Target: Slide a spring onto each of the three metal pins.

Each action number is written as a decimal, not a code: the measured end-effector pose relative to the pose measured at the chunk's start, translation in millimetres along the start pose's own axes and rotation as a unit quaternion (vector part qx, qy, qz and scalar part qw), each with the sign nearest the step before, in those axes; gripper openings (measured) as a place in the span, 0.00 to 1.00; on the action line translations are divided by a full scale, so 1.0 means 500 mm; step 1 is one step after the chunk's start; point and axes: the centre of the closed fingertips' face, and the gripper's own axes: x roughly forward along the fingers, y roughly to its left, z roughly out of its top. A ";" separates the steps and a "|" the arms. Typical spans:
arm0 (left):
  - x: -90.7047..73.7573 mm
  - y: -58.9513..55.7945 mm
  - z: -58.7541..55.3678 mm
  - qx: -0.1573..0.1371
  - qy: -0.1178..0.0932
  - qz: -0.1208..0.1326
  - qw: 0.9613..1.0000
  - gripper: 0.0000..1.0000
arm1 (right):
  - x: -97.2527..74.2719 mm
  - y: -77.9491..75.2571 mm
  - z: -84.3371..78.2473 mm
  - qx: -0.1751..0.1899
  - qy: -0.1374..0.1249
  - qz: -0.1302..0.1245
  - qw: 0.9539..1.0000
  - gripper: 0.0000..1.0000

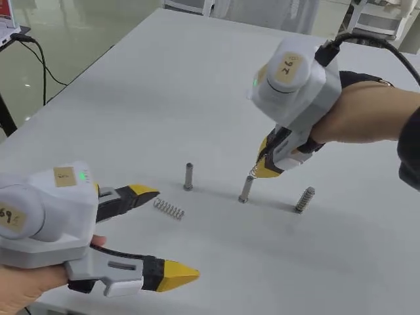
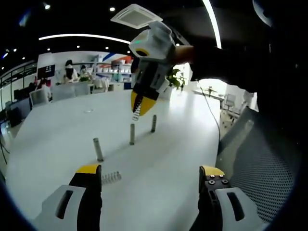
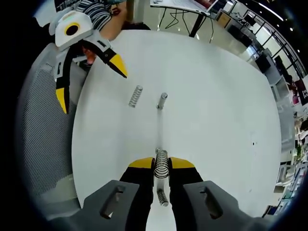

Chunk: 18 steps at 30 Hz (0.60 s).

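Left gripper nearest, jaws wide, nothing held. Loose spring lies flat just past its upper tip, bare pin behind. Right gripper pinches second spring at the top of middle pin; contact unclear. Spring-covered pin beside. White table; desks beyond.

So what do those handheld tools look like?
The left gripper and right gripper both have white boxy bodies, black jaws with yellow tips and tan numbered stickers. A black cable leaves the right one; that arm wears a dark sleeve.
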 end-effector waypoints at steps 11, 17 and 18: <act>0.000 0.002 0.002 -0.002 -0.002 0.000 1.000 0.80 | 0.021 -0.001 -0.008 0.002 0.013 0.010 1.000 0.09; 0.000 0.002 0.002 -0.002 -0.002 -0.001 1.000 0.79 | 0.030 -0.008 -0.007 0.004 0.015 0.014 1.000 0.09; 0.000 0.001 0.002 -0.002 -0.002 -0.002 1.000 0.79 | 0.032 -0.008 -0.008 0.004 0.016 0.014 1.000 0.09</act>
